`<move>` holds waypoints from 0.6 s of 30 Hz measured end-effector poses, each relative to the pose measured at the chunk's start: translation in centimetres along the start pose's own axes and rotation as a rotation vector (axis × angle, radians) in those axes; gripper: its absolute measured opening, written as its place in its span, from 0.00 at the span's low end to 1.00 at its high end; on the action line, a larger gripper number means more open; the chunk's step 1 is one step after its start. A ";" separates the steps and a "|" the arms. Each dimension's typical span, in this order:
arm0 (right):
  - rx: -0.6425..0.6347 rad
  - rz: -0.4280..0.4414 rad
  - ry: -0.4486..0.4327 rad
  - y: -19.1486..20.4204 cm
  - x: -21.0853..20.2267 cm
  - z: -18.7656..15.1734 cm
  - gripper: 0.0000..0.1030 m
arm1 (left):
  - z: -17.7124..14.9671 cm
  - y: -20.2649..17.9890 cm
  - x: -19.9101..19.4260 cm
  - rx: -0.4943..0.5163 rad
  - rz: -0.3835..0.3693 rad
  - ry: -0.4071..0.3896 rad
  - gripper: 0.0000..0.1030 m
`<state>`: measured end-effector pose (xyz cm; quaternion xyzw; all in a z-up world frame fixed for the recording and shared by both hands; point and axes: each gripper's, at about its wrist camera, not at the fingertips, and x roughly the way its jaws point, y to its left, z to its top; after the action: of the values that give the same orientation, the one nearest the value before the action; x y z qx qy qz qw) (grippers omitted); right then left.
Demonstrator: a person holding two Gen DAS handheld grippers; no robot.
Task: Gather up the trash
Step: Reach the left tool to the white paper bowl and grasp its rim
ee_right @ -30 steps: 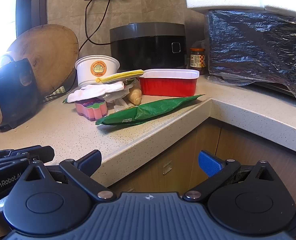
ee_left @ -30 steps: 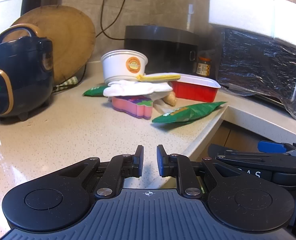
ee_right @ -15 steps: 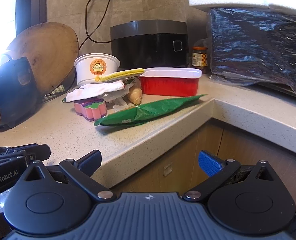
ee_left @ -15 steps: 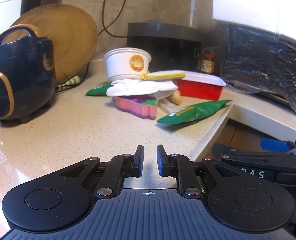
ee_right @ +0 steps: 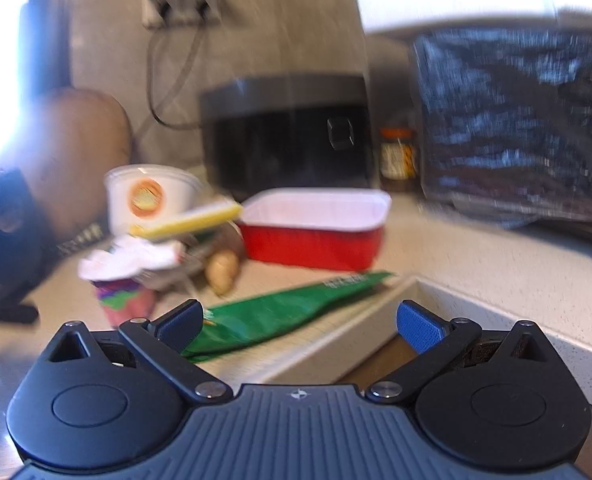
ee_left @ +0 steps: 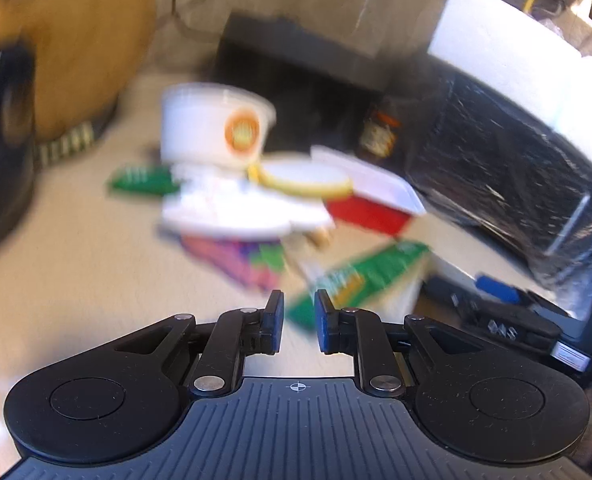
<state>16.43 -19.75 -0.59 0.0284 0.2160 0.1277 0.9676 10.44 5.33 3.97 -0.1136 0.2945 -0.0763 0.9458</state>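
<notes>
The trash lies heaped on the beige countertop (ee_left: 76, 280), and both views are motion-blurred. A long green wrapper (ee_left: 367, 276) (ee_right: 280, 312) rests at the counter's front edge. Behind it are a pink patterned cup (ee_right: 124, 300), crumpled white paper (ee_left: 236, 208), a yellow-rimmed lid (ee_left: 303, 180), a white paper bowl (ee_left: 216, 124) (ee_right: 148, 196) and a red tray (ee_right: 315, 236). My left gripper (ee_left: 299, 322) hovers just short of the green wrapper, its jaws a narrow gap apart and empty. My right gripper (ee_right: 300, 320) stands wide open in front of the same wrapper, holding nothing.
A black cooker (ee_right: 288, 136) and a jar (ee_right: 395, 156) stand at the back wall. A dark blue appliance (ee_left: 0, 140) and a round wooden board (ee_left: 76, 40) fill the left. A black-wrapped appliance (ee_right: 515, 120) sits right. The counter edge (ee_right: 335, 344) turns an inner corner below.
Both grippers have moved forward toward the trash pile, which now looks larger and blurred. The left view has also tilted. The jaws of both look the same as before.
</notes>
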 end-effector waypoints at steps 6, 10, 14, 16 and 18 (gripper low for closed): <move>0.093 0.093 0.067 -1.0 2.4 0.0 1.00 | 7.2 0.3 0.5 0.009 0.027 -0.236 0.19; 0.117 0.120 0.097 -0.4 3.9 1.0 1.00 | 13.4 1.6 3.5 0.033 0.167 -0.273 0.19; 0.094 0.122 0.122 0.4 4.8 1.7 1.00 | 17.8 4.7 9.7 -0.002 0.350 -0.142 0.19; 0.081 0.131 0.125 0.5 4.7 1.6 1.00 | 18.7 6.5 12.2 -0.034 0.412 -0.055 0.19; 0.071 0.150 0.127 0.3 4.7 1.4 1.00 | 18.9 8.2 14.0 -0.078 0.425 0.042 0.19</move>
<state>21.02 -18.23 -1.25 0.0707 0.2785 0.1934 0.9381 33.39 13.49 9.43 -0.0841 0.3342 0.1338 0.9292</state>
